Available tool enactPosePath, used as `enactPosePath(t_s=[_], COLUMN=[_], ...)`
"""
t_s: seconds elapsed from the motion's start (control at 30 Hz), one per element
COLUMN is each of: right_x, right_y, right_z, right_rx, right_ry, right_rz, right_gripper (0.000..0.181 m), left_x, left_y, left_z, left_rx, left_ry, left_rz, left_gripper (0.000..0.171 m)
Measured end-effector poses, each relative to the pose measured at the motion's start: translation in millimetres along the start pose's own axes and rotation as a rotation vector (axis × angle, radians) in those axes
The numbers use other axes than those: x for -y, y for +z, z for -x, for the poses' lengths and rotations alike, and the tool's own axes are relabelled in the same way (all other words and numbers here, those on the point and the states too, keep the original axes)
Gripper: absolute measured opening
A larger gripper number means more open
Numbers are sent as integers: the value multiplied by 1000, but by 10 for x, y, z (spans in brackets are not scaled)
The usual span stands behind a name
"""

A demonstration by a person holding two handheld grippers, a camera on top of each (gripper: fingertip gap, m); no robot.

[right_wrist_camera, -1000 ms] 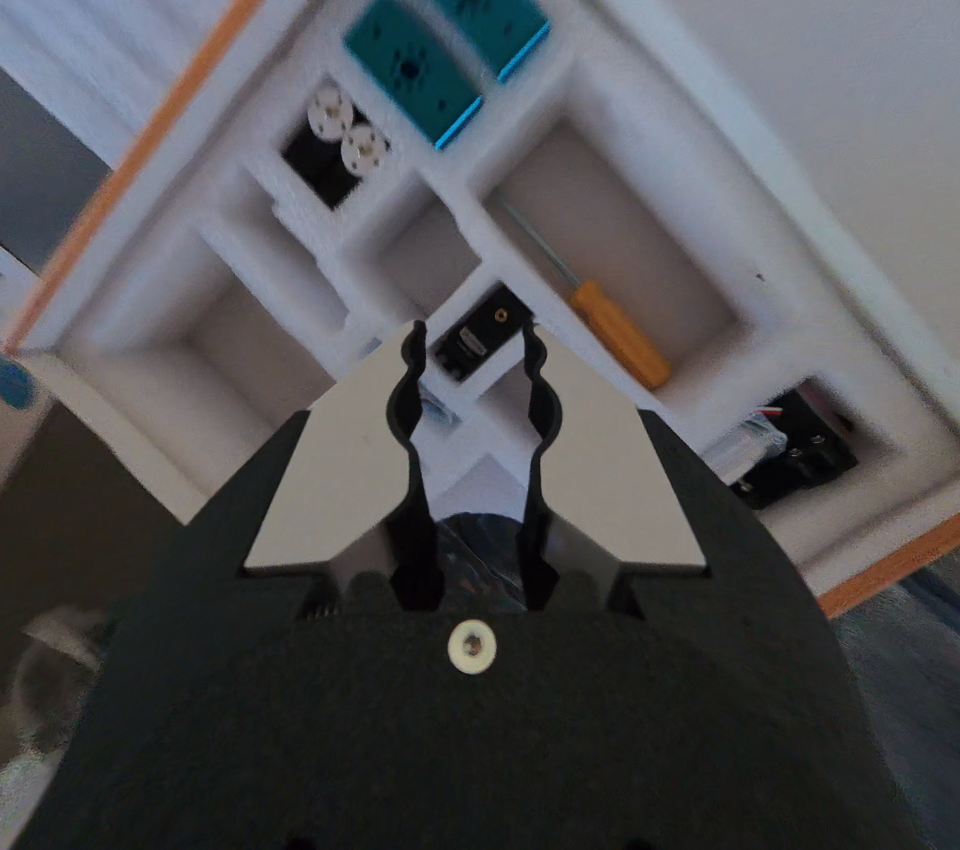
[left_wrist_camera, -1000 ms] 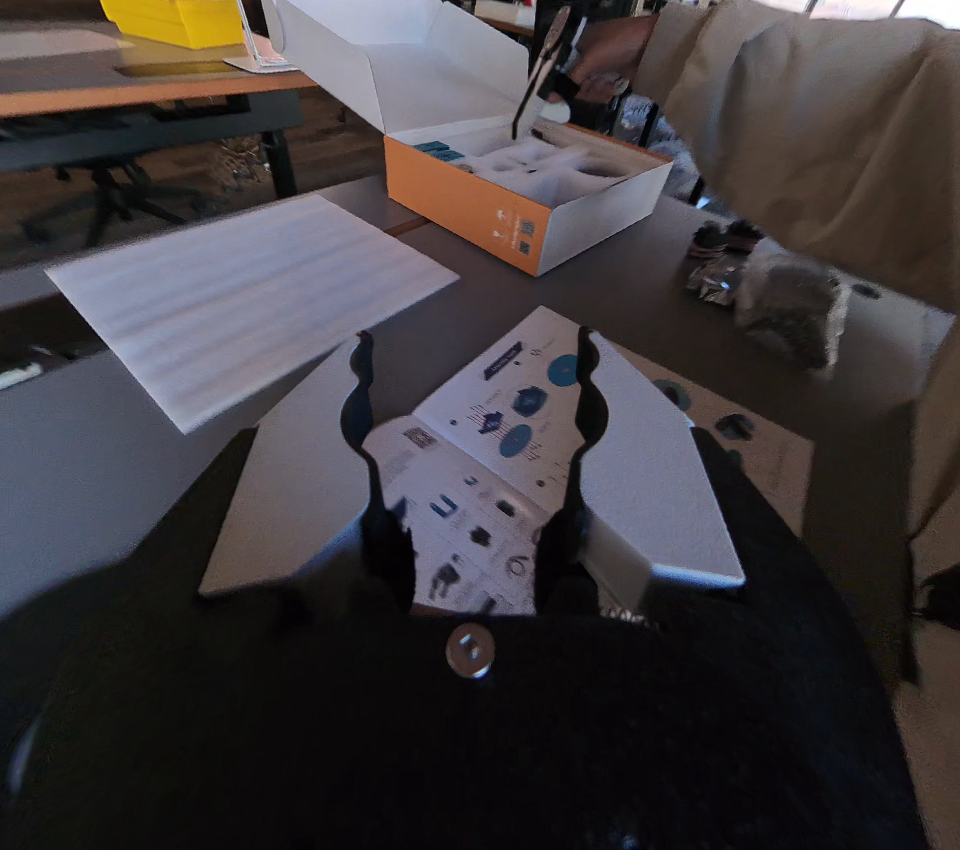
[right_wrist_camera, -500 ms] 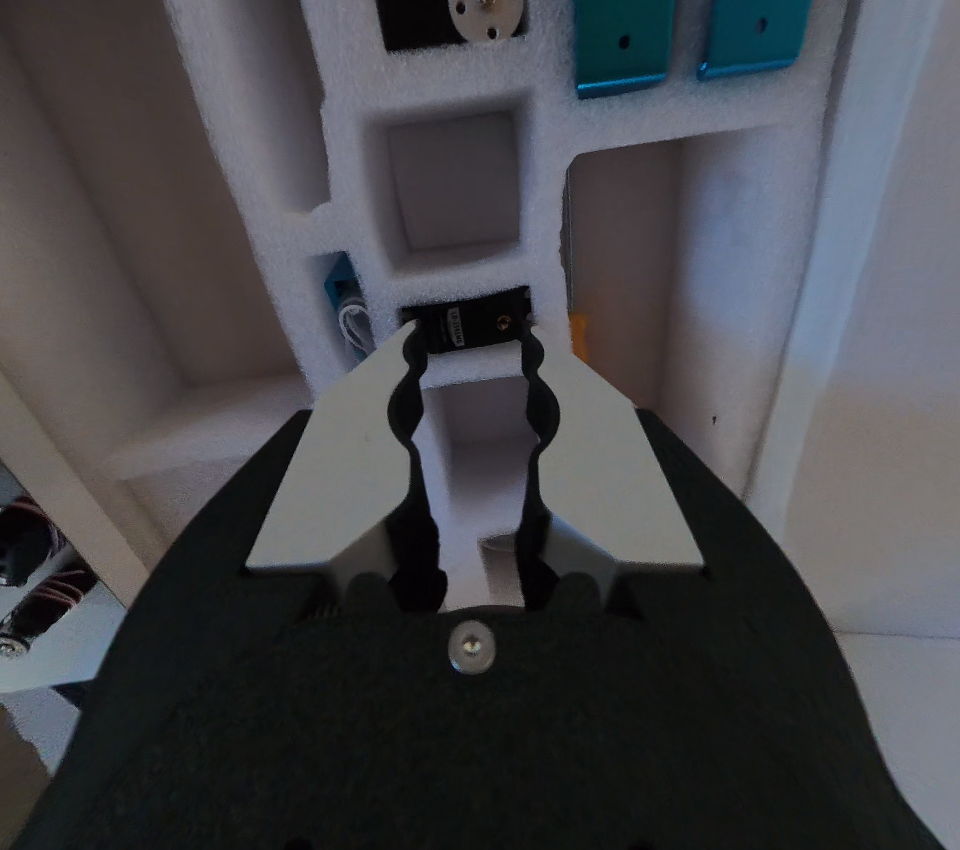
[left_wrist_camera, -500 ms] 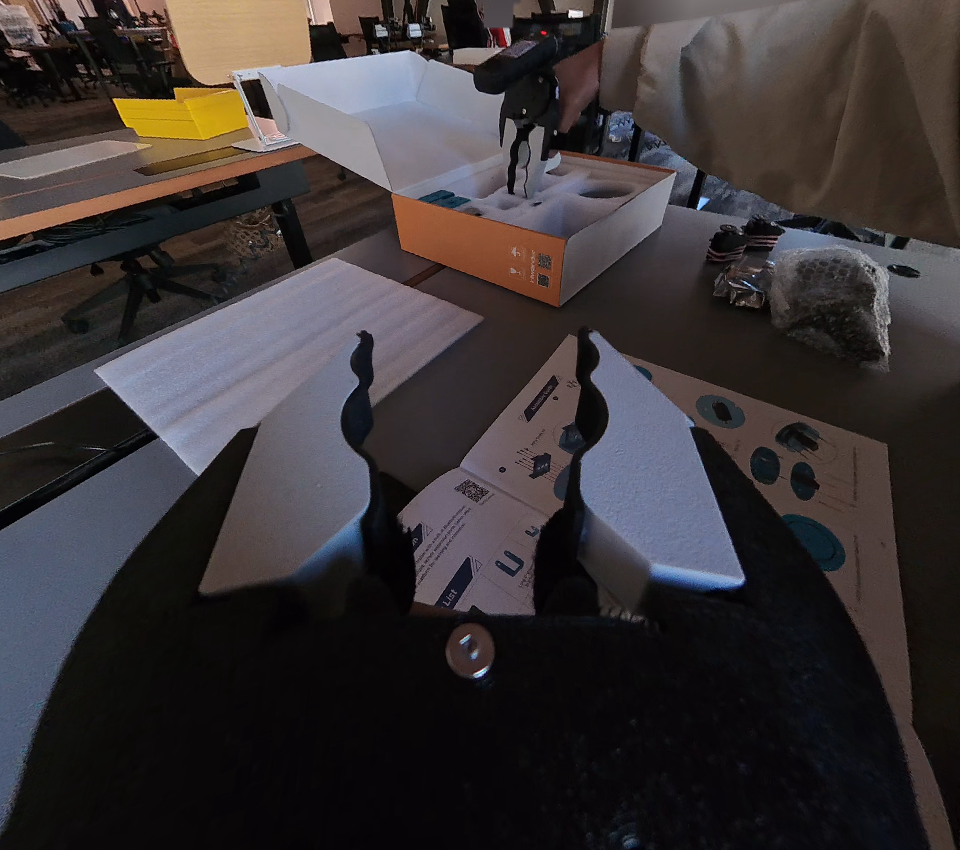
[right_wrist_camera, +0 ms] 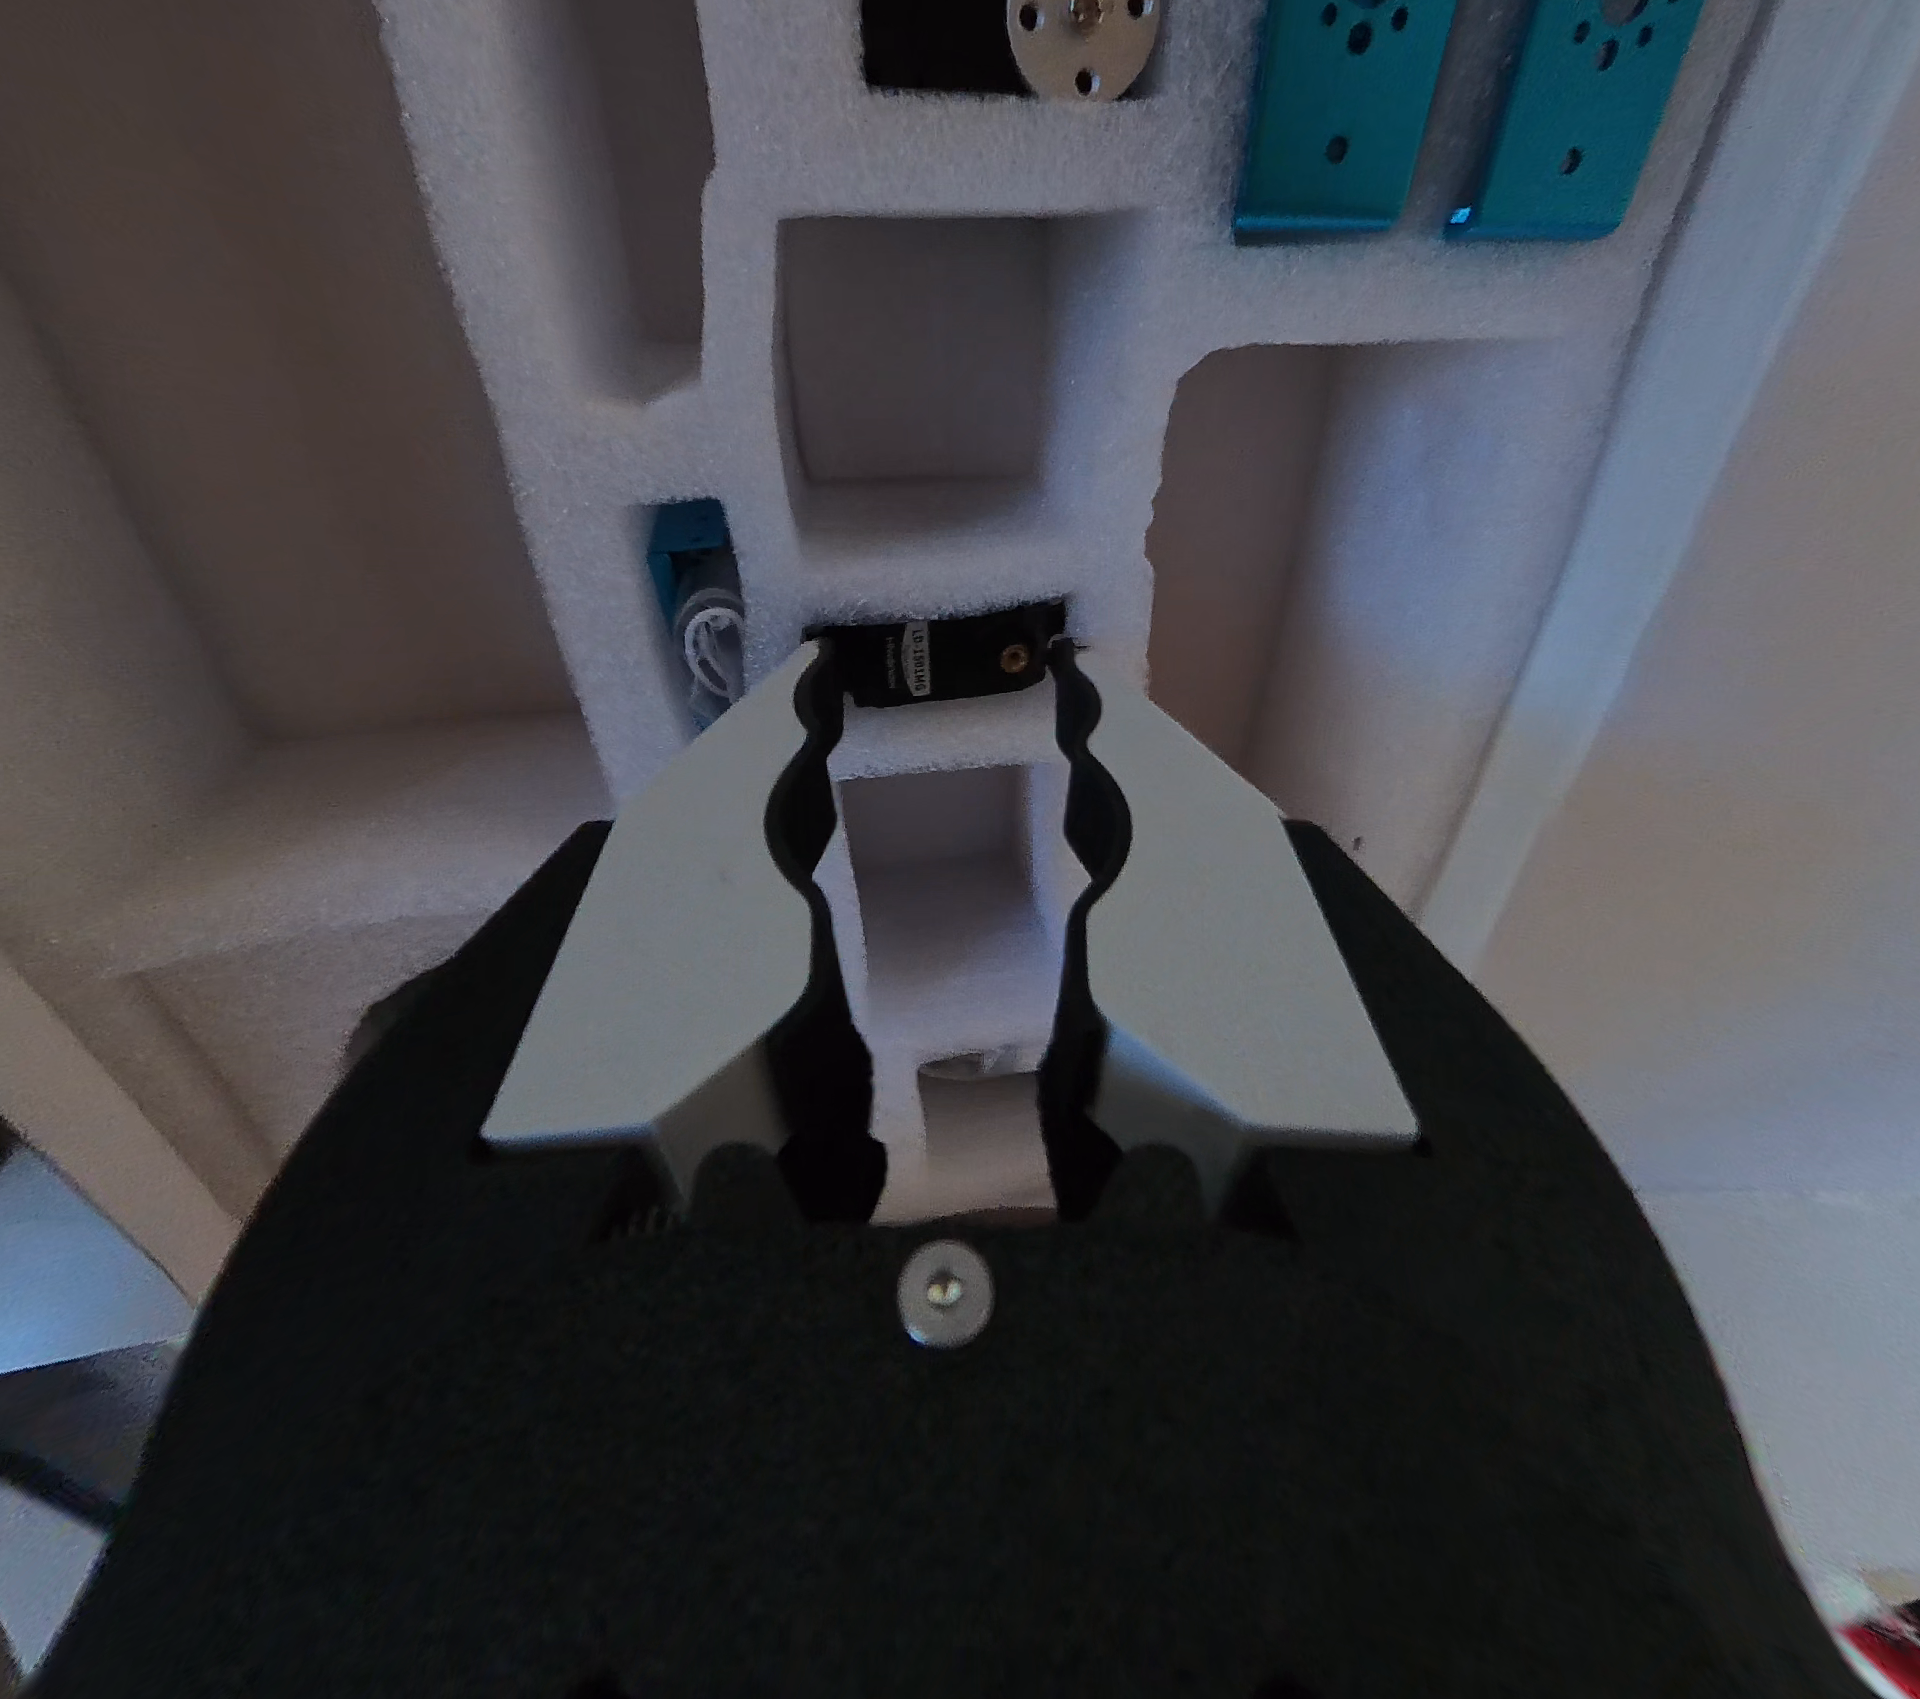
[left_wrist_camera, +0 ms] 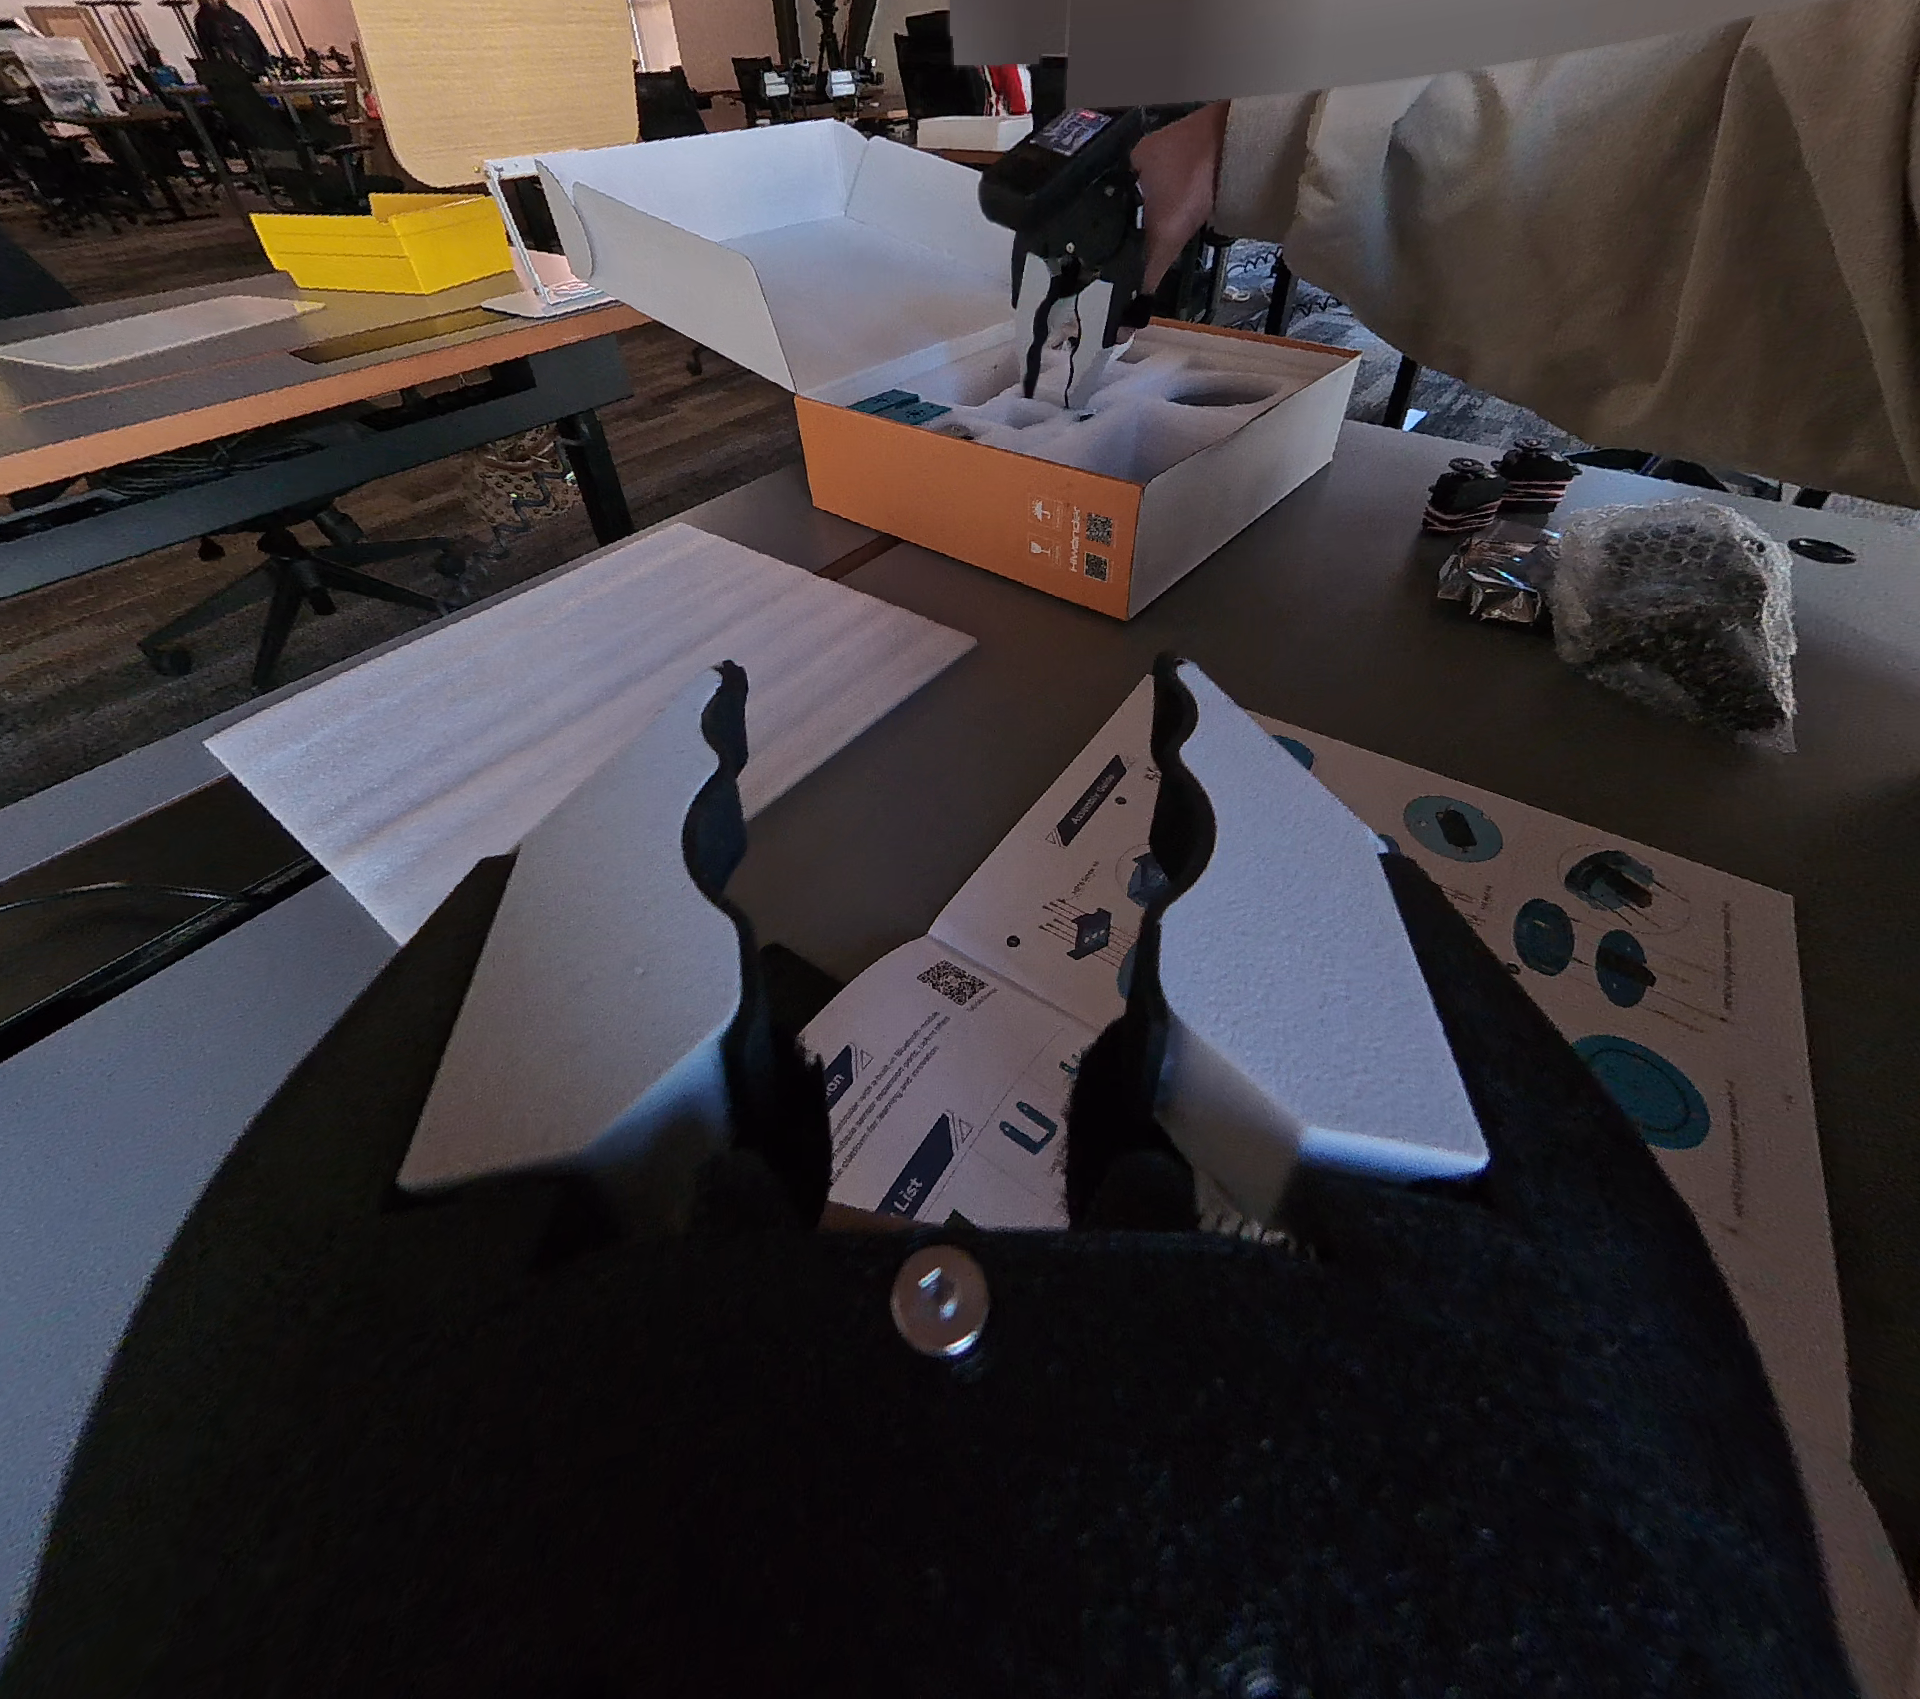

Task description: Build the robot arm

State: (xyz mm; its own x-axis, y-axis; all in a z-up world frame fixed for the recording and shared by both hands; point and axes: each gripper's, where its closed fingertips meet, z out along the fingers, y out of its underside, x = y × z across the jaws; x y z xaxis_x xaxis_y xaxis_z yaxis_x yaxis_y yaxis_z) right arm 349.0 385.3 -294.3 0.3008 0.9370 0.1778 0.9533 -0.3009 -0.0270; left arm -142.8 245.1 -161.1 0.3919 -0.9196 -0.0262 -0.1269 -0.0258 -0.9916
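My right gripper [right_wrist_camera: 940,657] is open and reaches down into the white foam insert [right_wrist_camera: 935,169] of an open orange box [left_wrist_camera: 966,496]. Its fingertips stand on either side of a small black servo [right_wrist_camera: 940,662] seated in a foam slot, close to it; I cannot tell whether they touch. In the left wrist view the right gripper [left_wrist_camera: 1055,392] shows far off inside the box, held by a hand in a beige sleeve. My left gripper [left_wrist_camera: 945,673] is open and empty, above a printed leaflet [left_wrist_camera: 1351,911] on the grey table [left_wrist_camera: 1039,714].
In the foam, two teal metal brackets [right_wrist_camera: 1455,8] and a black servo with silver discs [right_wrist_camera: 1081,2] lie beyond the slot. On the table are a white foam sheet [left_wrist_camera: 582,714], a bubble-wrapped bundle [left_wrist_camera: 1673,610] and two small black servos [left_wrist_camera: 1496,491]. A yellow tray [left_wrist_camera: 384,252] sits on a far desk. The white foam insert [right_wrist_camera: 935,169] is closer to my right gripper, around 8 cm from its tips; the left tips are 45 cm off. The left camera catches it too, in the left wrist view [left_wrist_camera: 991,426].
My right gripper has come lower into the foam insert, its fingertips now at the black servo. My left gripper has drawn back and tilted up a little over the leaflet.
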Motion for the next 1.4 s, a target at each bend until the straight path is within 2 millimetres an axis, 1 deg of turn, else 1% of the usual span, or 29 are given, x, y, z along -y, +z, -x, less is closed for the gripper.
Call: enactPosePath(t_s=[0.13,0.27,0.37,0.4,0.47,0.5,0.6,0.77,0.83,0.97,1.03,1.1,1.2,1.27,1.33,1.4], right_x=[-9,6,7,7,-17,-59,-55,-29,-37,106,129,12,-181,-379,-637,-829], right_y=[54,87,80,64,-16,-38,-19,-40,-106,-338,-396,-403,-501,-568,-570,-523], right_z=[34,11,9,6,-5,-75,24,30,-28,-162,-168,-151,-134,-107,40,328], right_rx=[81,163,176,174,168,108,138,113,80,60,91,97,74,68,114,178], right_ry=[73,127,114,107,94,59,67,63,56,141,193,215,277,350,427,410], right_rz=[-29,-126,-133,-133,-119,-101,-100,-110,-105,-212,-240,-209,-259,-278,-246,-199], right_gripper=[40,42,41,38,22,0,0,0,0,0,3,18,30,36,35,32], left_x=[0,10,5,6,19,32,56,38,31,9,-12,-43,-63,-59,-62,-68], left_y=[-3,5,-10,-18,-32,-39,-47,-33,-33,-29,-21,-18,-26,-20,-13,-11], left_z=[-13,-47,-33,-24,-10,-5,-21,-23,-17,0,12,32,44,50,59,59], left_rx=[-4,-17,0,6,15,18,9,12,15,15,18,28,38,35,35,34], left_ry=[-2,-3,23,28,31,31,23,33,36,30,31,42,59,52,46,48], left_rz=[-4,-9,-3,-1,-2,-8,-18,-7,-4,-1,6,21,27,21,20,20], left_gripper=[77,77,77,77,76,76,75,75,75,75,75,74,74,74,74,74])
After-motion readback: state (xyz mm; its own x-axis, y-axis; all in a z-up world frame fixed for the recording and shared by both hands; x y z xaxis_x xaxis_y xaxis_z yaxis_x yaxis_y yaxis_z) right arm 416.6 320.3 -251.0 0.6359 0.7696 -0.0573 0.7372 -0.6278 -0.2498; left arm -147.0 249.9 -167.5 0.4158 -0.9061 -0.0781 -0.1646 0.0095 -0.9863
